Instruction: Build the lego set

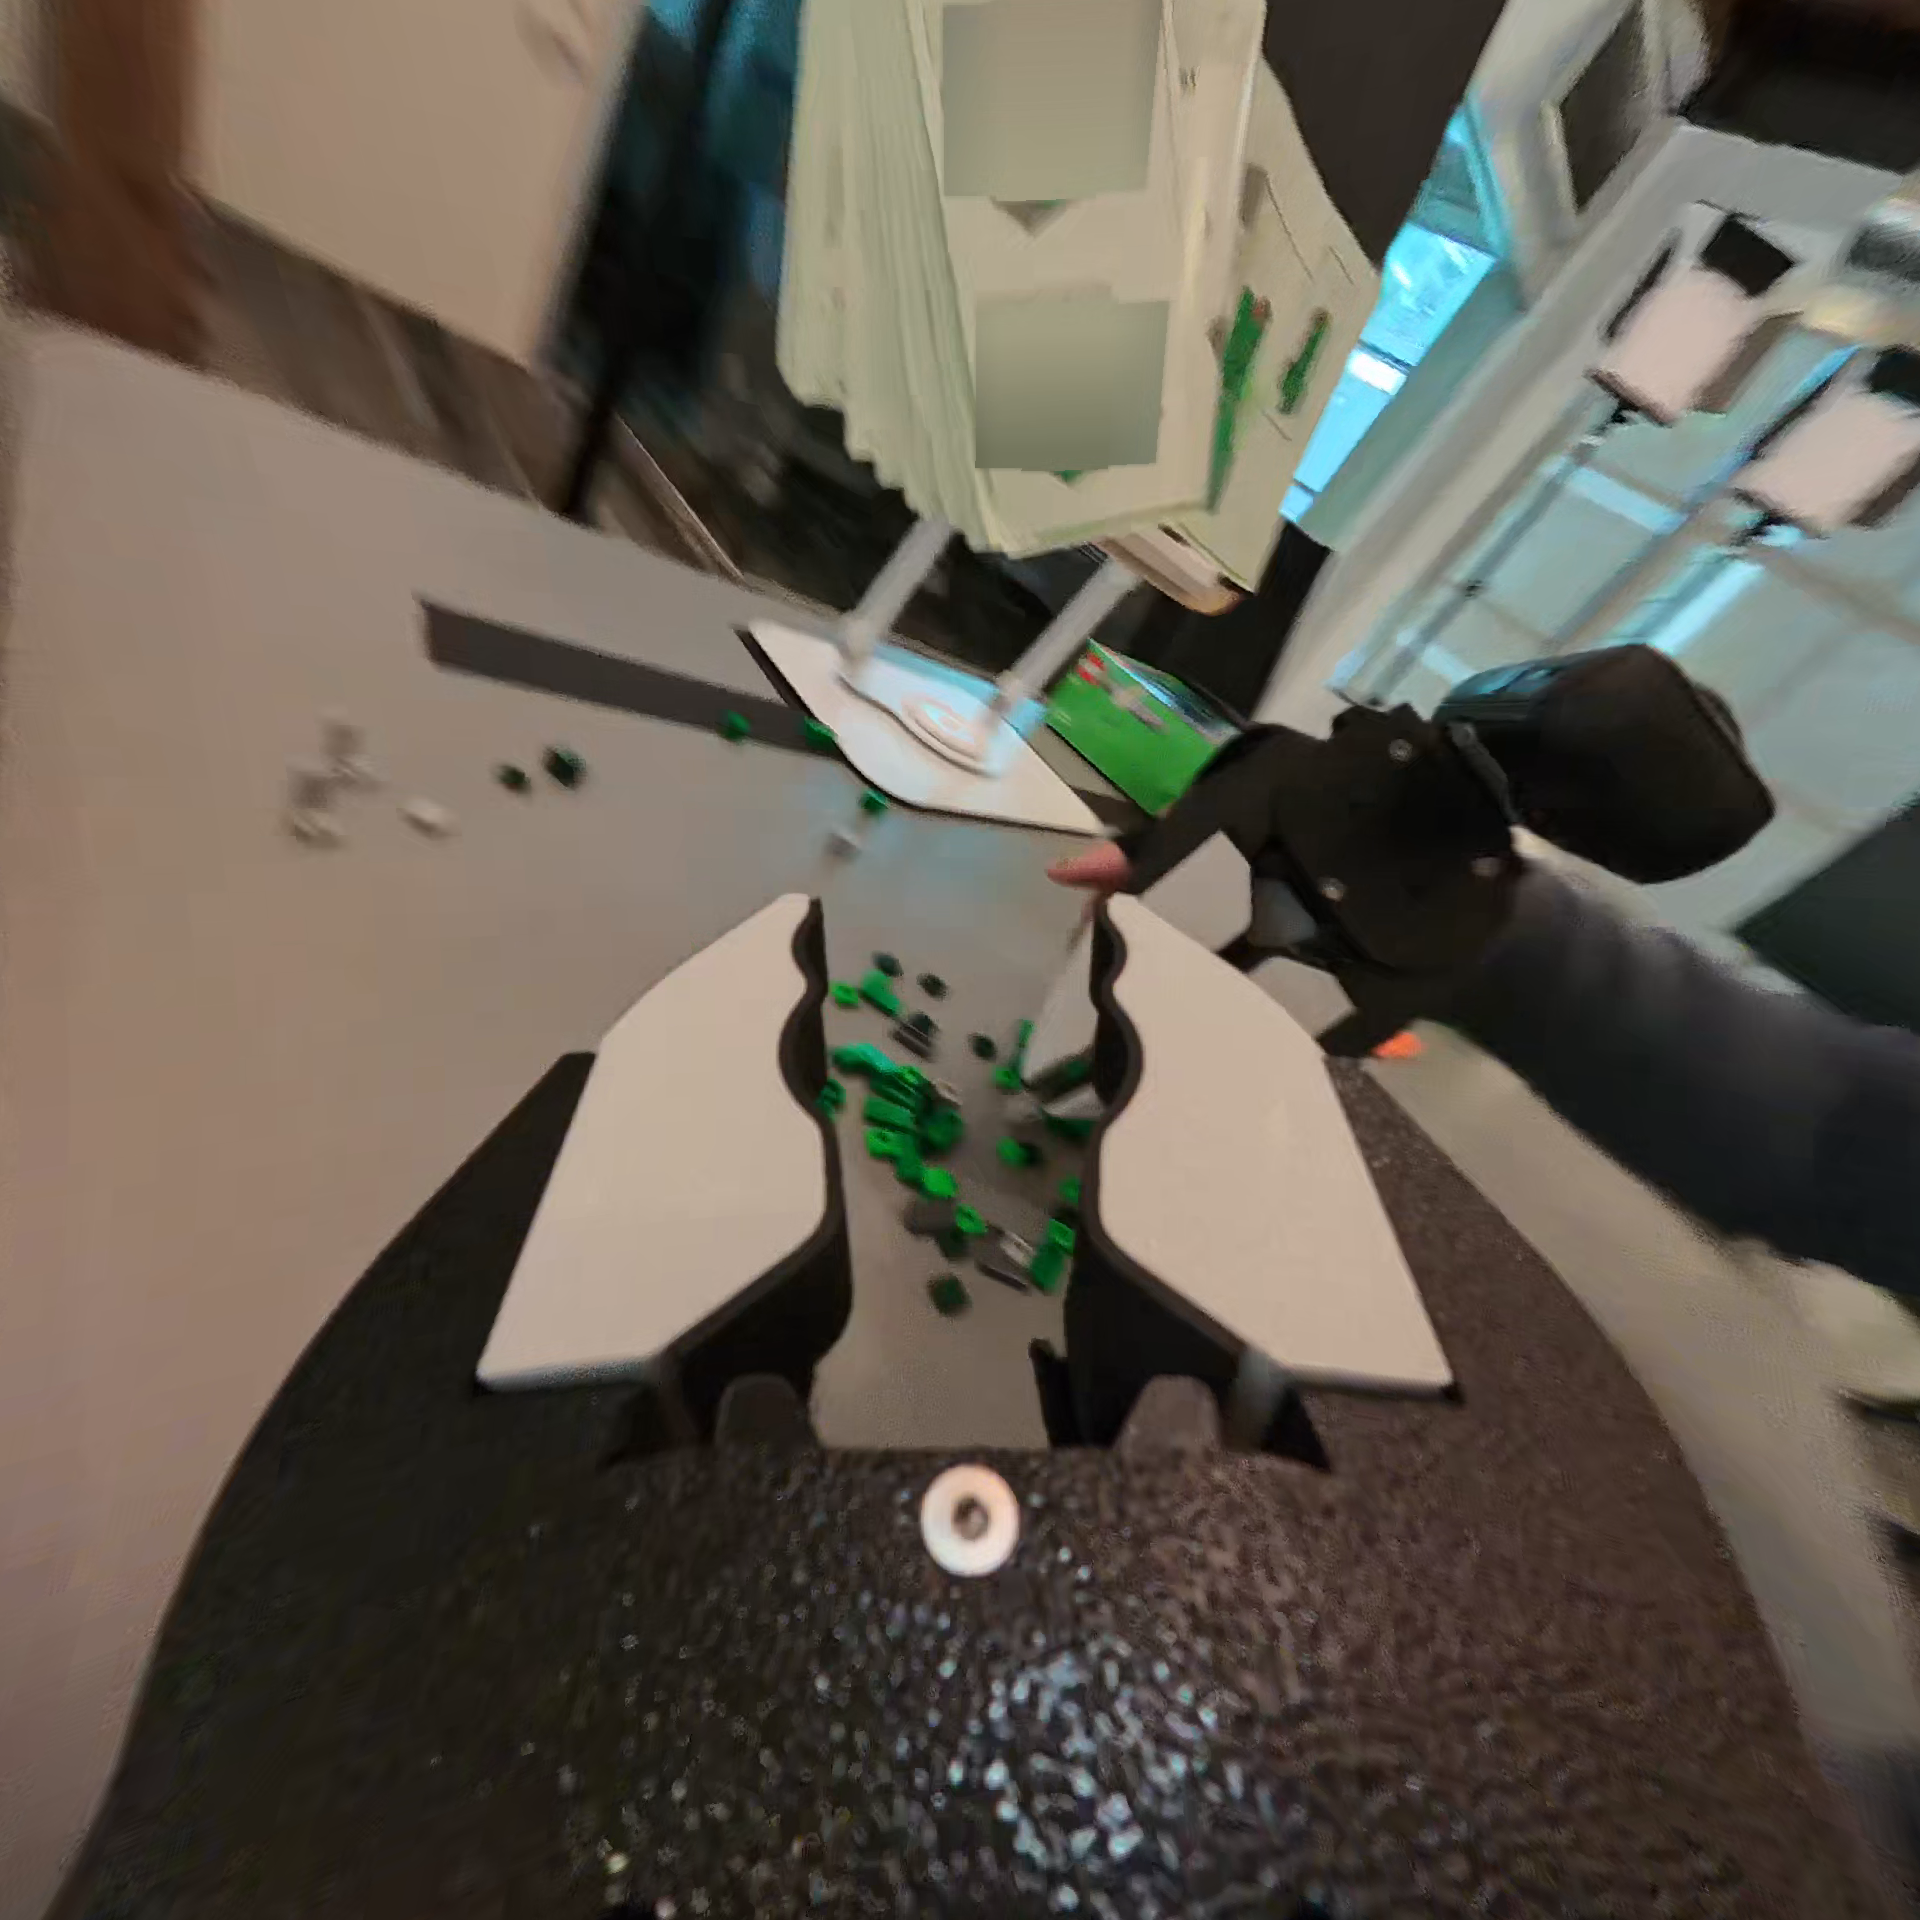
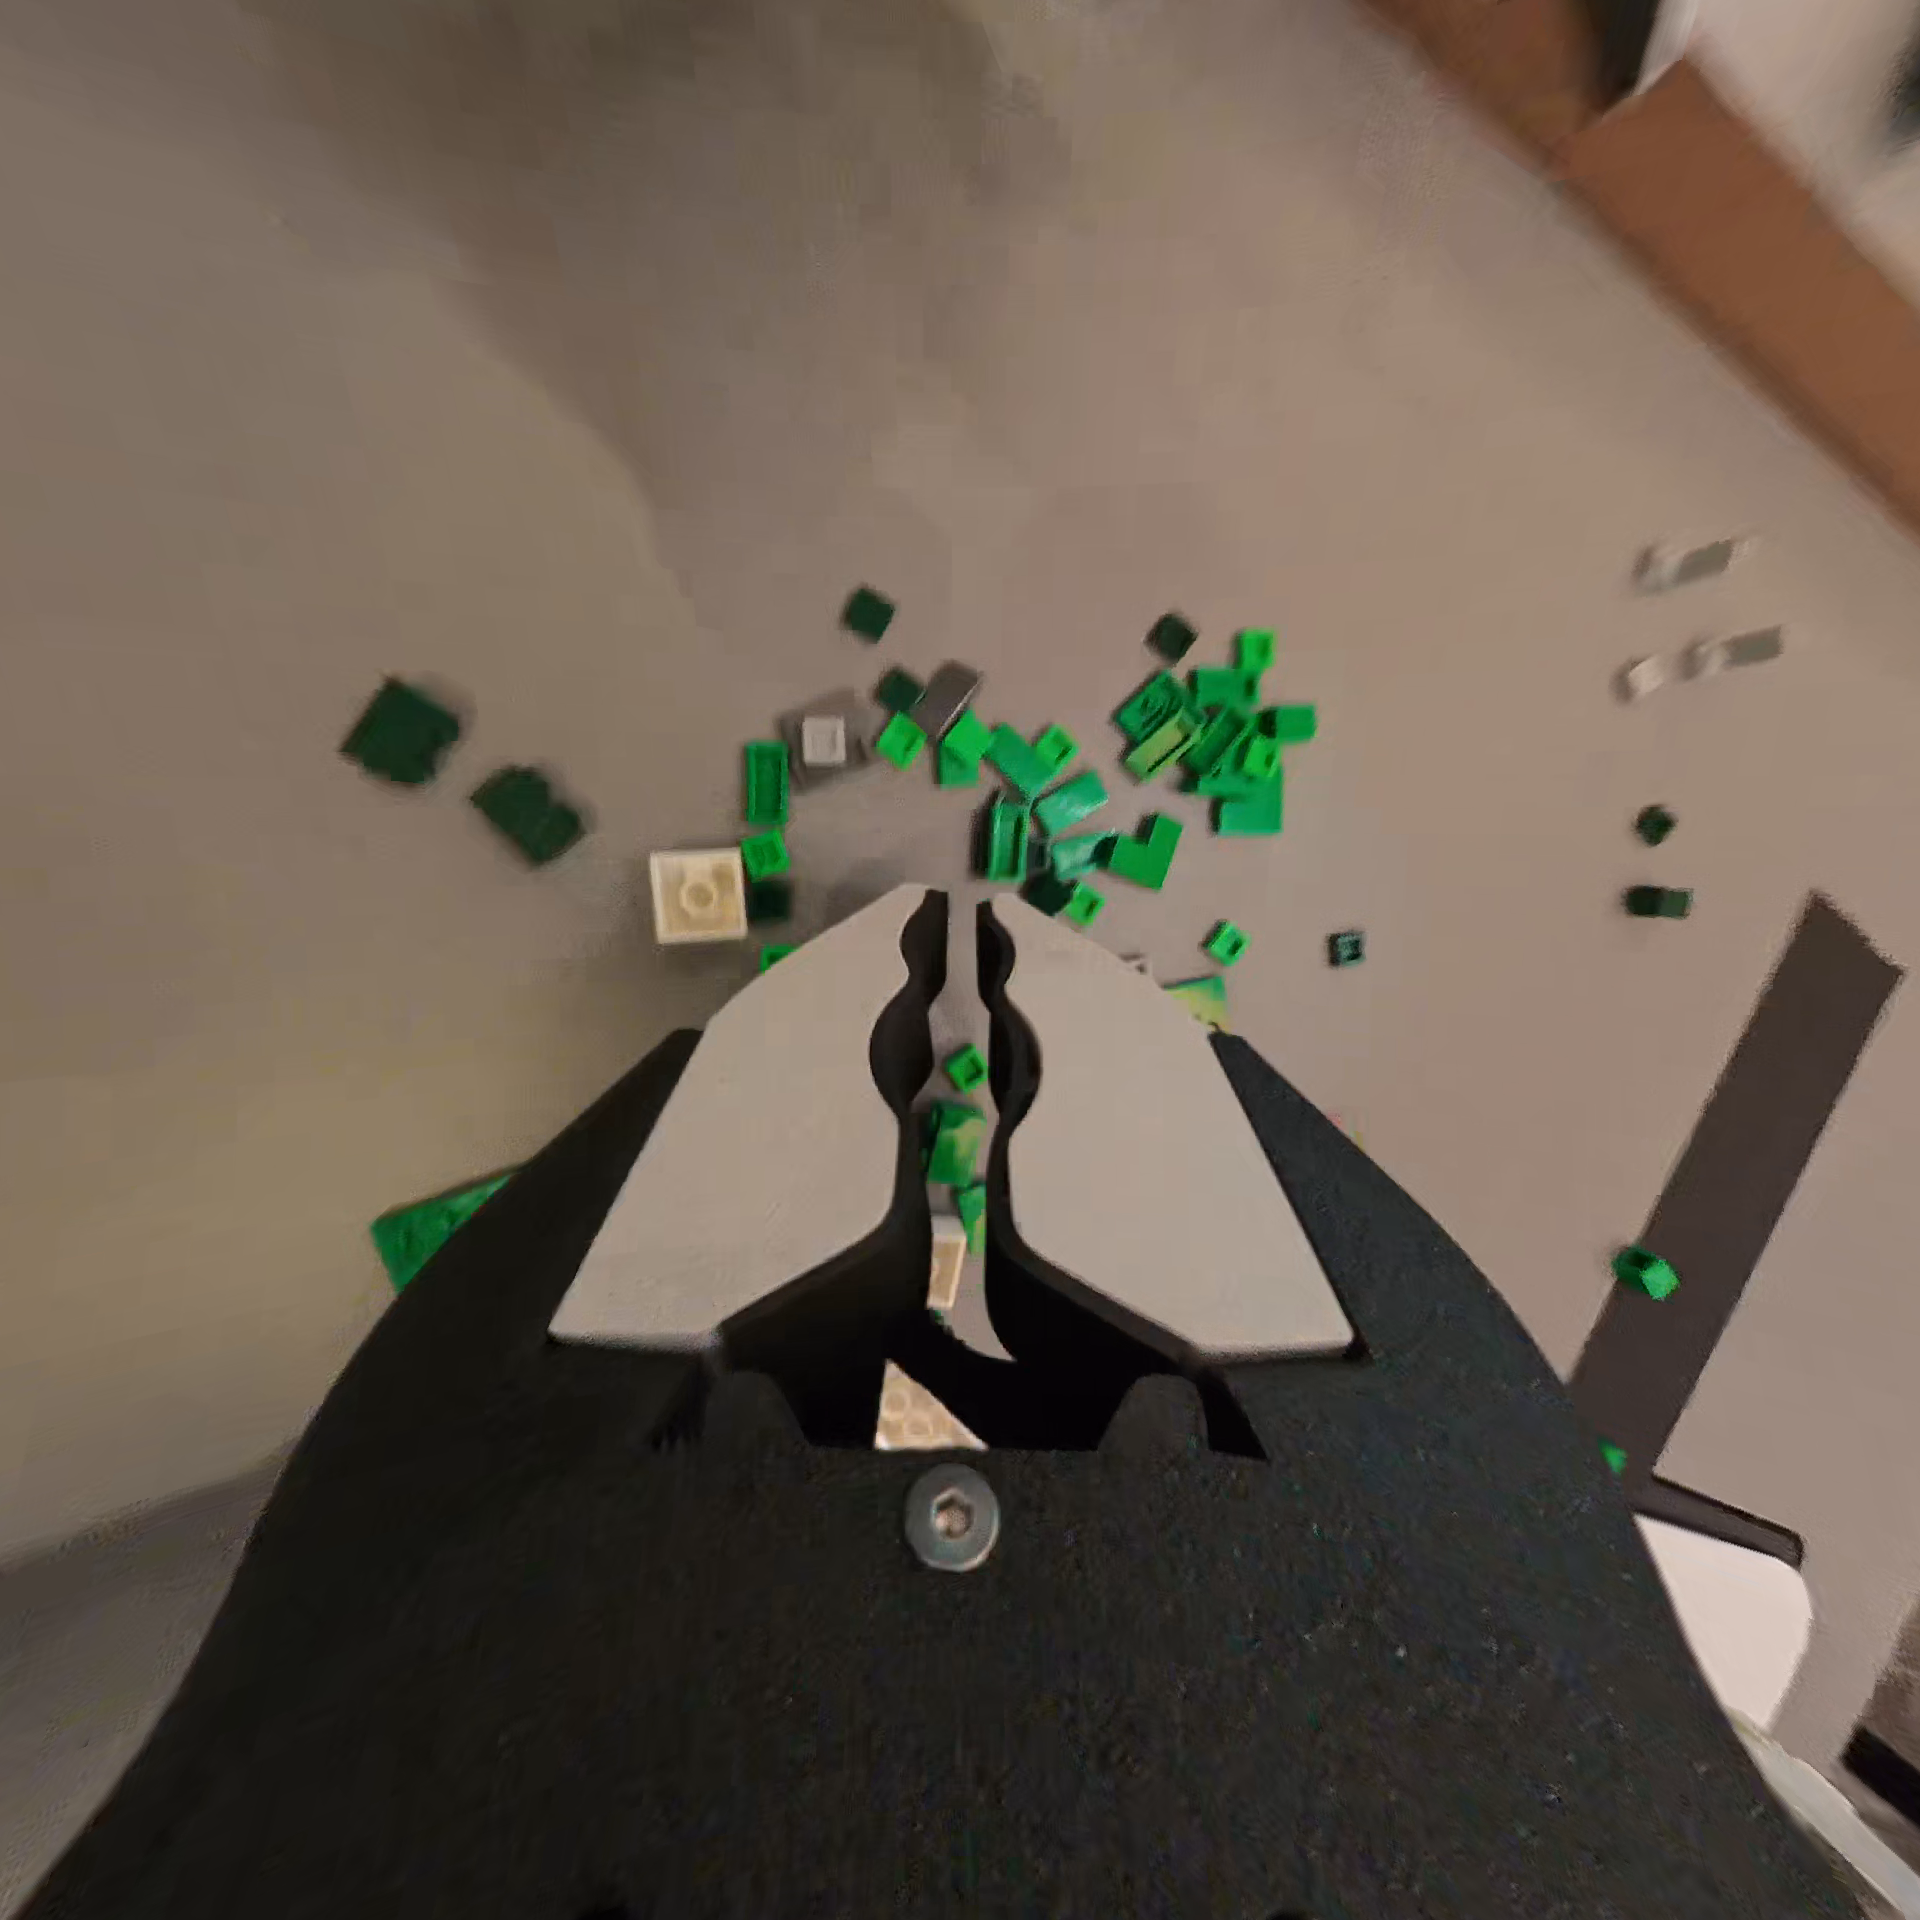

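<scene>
Grey desk [image 2: 416, 364] is strewn with small green bricks [image 2: 1039, 800], seen just past the right tool [image 2: 963, 906] at twelve to one o'clock; its fingers are nearly pressed together on nothing. The left tool [image 1: 958, 914] is spread above the same pile [image 1: 914, 1122].

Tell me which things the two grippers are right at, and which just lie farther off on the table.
At the grippers: green brick pile, under the open left gripper and just ahead of the nearly closed right gripper.
Farther off: cream brick, dark green plates, black strip, green box.
</scene>
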`<state>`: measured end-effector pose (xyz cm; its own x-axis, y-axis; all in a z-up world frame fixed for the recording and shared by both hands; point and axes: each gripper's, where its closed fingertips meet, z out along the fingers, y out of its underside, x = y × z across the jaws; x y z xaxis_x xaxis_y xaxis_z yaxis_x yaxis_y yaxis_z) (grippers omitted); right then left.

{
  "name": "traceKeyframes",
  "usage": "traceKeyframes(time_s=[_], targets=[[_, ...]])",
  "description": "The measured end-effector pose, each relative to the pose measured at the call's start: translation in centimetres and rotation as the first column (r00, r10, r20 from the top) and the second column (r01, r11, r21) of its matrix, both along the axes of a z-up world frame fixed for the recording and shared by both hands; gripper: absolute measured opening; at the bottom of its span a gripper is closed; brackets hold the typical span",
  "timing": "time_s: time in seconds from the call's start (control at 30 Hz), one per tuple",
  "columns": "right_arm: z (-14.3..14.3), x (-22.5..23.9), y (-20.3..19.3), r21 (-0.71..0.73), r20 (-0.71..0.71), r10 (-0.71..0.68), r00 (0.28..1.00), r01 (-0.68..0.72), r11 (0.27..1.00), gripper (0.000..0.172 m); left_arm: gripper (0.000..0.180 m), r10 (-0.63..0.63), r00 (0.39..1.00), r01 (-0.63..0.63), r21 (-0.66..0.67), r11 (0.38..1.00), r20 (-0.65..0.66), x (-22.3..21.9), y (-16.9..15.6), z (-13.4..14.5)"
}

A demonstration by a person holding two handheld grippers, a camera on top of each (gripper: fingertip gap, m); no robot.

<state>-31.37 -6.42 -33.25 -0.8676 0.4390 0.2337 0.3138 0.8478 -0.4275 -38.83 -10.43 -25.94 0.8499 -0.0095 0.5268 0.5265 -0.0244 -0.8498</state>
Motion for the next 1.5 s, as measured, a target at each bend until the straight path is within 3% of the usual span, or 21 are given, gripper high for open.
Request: traceKeyframes(time_s=[0.07,0.17,0.5,0.73,0.9,1.0,1.07,1.2,1.3,1.4,1.5], targets=[[-0.7,0.3,0.4,0.004,0.099,-0.01,0.995,0.01,1.0,0.005,0.047,0.11,0.991,-0.108,0.03,0.994,-0.073,-0.9,-0.1,0.1],[-1.3,0.5,0.3,-0.019,0.207,-0.046,0.977,0.051,0.999,0.008,0.047,0.166,0.979,-0.165,0.017,0.986,-0.118,-1.8,0.0,-0.9],[-2.9,0.7,0.6,0.076,0.286,-0.082,0.955,0.063,0.995,0.013,0.045,0.163,0.98,-0.162,0.02,0.987,-0.114,-2.0,0.0,-1.0],[-2.2,0.3,0.4,0.111,0.181,-0.008,0.983,-0.012,0.994,0.007,0.046,0.154,0.978,-0.154,0.016,0.988,-0.138,-1.9,-0.1,-0.9],[1.8,3.2,1.7,0.148,0.027,-0.014,1.0,0.01,0.989,0.007,0.052,0.083,0.968,-0.084,0.004,0.996,-0.239,-0.3,0.4,-0.5],[4.8,7.5,4.8,0.164,-0.064,-0.118,0.991,0.127,0.978,0.007,0.057,-0.052,0.947,0.051,-0.012,0.999,-0.317,4.2,2.0,0.8],[5.9,11.1,7.3,0.165,-0.108,-0.209,0.972,0.225,0.96,0.007,0.058,-0.211,0.921,0.229,0.017,0.973,-0.328,11.0,4.3,1.9],[5.7,18.8,11.2,0.143,-0.122,-0.367,0.922,0.382,0.913,0.007,0.06,-0.547,0.73,0.482,-0.259,0.837,-0.41,24.1,8.6,-1.8],[4.3,23.2,12.2,0.11,-0.099,-0.413,0.905,0.423,0.899,0.007,0.058,-0.66,0.629,0.514,-0.417,0.749,-0.411,28.3,10.7,-4.8],[3.1,25.7,12.3,0.067,-0.077,-0.42,0.904,0.425,0.903,0.007,0.055,-0.705,0.626,0.556,-0.444,0.703,-0.333,30.4,12.2,-5.9],[2.3,26.6,12.2,0.034,-0.063,-0.396,0.916,0.398,0.917,0.007,0.056,-0.718,0.616,0.507,-0.533,0.677,-0.326,30.9,13.5,-7.6]])
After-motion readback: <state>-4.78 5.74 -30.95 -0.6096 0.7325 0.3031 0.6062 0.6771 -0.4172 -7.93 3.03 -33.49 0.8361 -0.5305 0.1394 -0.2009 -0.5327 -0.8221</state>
